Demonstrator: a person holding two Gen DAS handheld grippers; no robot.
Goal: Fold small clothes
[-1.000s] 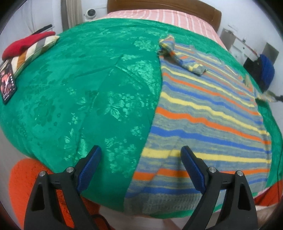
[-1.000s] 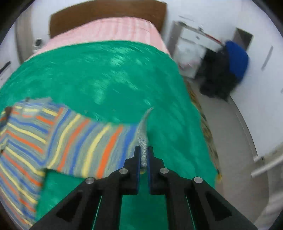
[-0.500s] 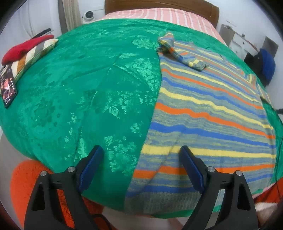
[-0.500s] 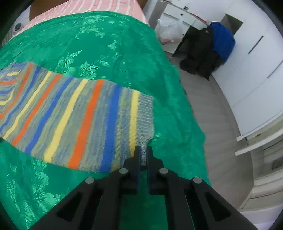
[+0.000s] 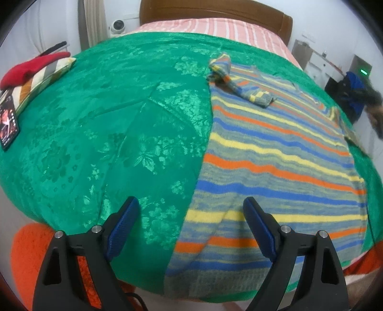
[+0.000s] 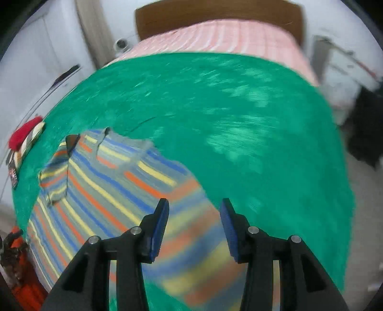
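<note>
A striped knit sweater [image 5: 275, 153] in grey, blue, yellow and orange lies flat on a green bedspread [image 5: 119, 119]. Its left sleeve [image 5: 239, 81] is folded in over the chest. My left gripper [image 5: 189, 227] is open and empty, hovering over the sweater's bottom hem at the bed's near edge. In the right wrist view the sweater [image 6: 115, 191] is blurred. My right gripper [image 6: 194, 227] is open and empty above the sweater's right sleeve side.
A red garment [image 5: 31, 67] lies on a striped cushion at the bed's left edge, with a phone [image 5: 8, 124] beside it. A wooden headboard [image 5: 215, 12] and pink striped sheet are at the far end. An orange rug [image 5: 26, 258] is below. A white cabinet stands to the right.
My right gripper has let go of the sweater's right sleeve cuff, opened, and swung back over the sweater. The left gripper has stayed open in about the same place.
</note>
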